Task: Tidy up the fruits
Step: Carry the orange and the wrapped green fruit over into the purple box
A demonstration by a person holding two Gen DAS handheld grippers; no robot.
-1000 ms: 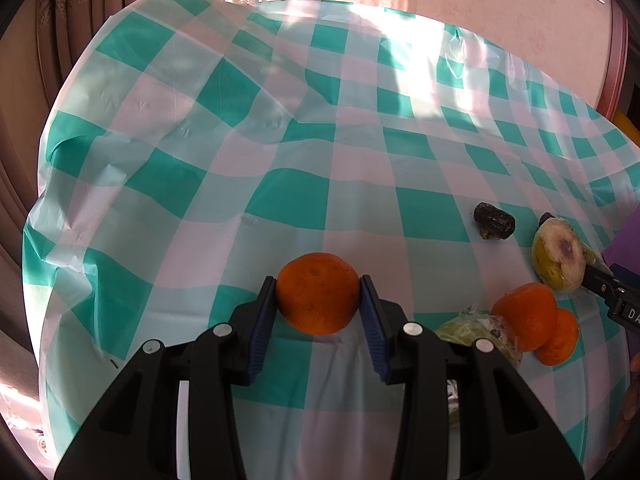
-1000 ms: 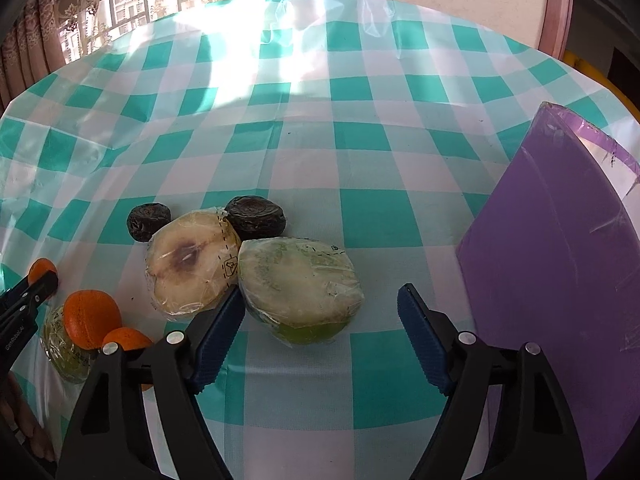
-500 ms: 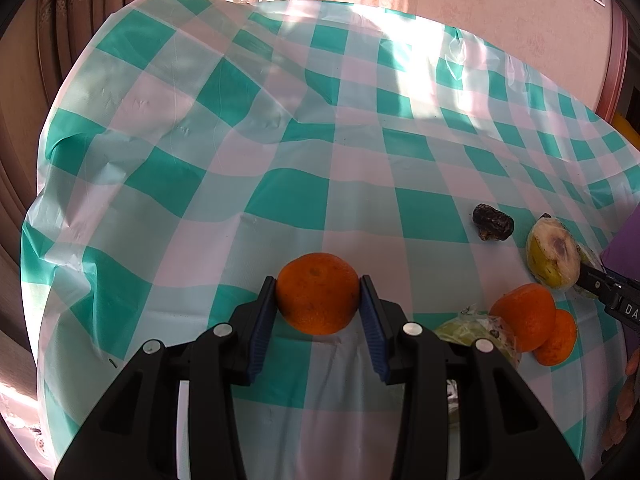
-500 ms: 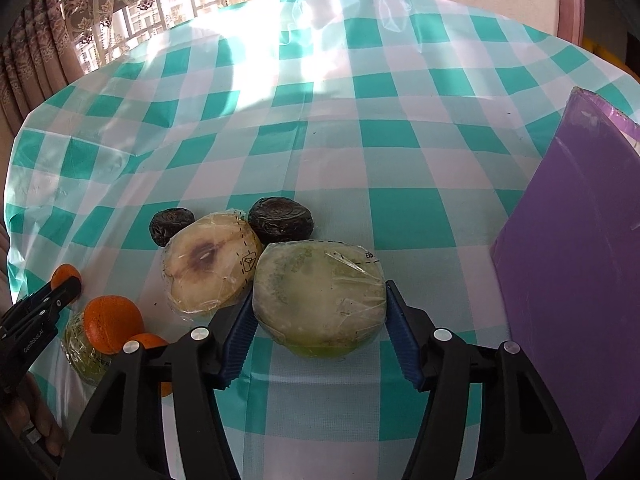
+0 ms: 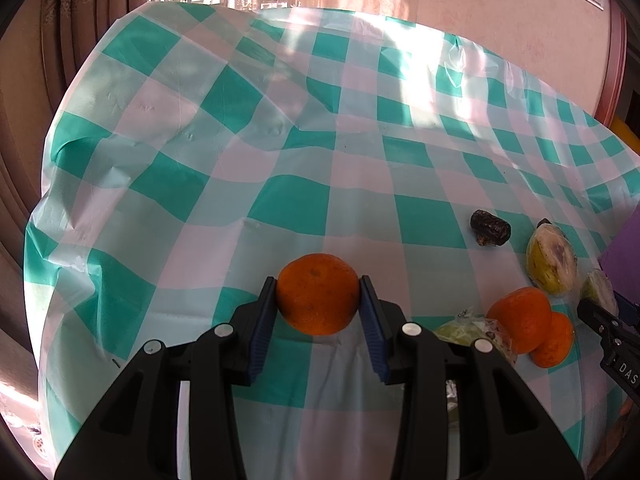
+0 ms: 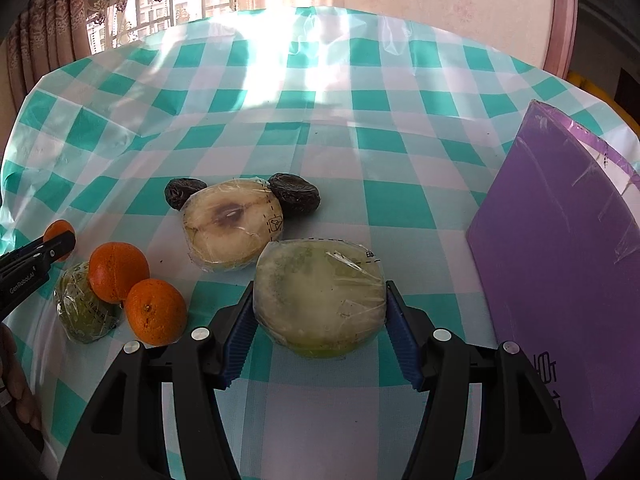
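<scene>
My left gripper [image 5: 319, 298] is shut on an orange [image 5: 318, 293] and holds it above the checked tablecloth [image 5: 280, 160]. My right gripper [image 6: 320, 312] is shut on a plastic-wrapped green fruit half [image 6: 320, 296], lifted off the cloth. On the cloth lie a wrapped pale fruit half [image 6: 233, 226], two dark dried fruits [image 6: 295, 198] [image 6: 182, 192], two oranges [image 6: 118, 266] [image 6: 156, 310] and a wrapped green fruit [image 6: 86, 308]. The left gripper with its orange shows at the left edge of the right wrist view [image 6: 58, 236].
A purple board [image 6: 560, 260] stands tilted at the right. The green-and-white cloth hangs over the round table's edges. Curtains and a window are behind; a pink wall is at the back right.
My right gripper closed on the wrapped green fruit half and raised it, pulling back from the other fruits. My left gripper kept hold of its orange and rose a little.
</scene>
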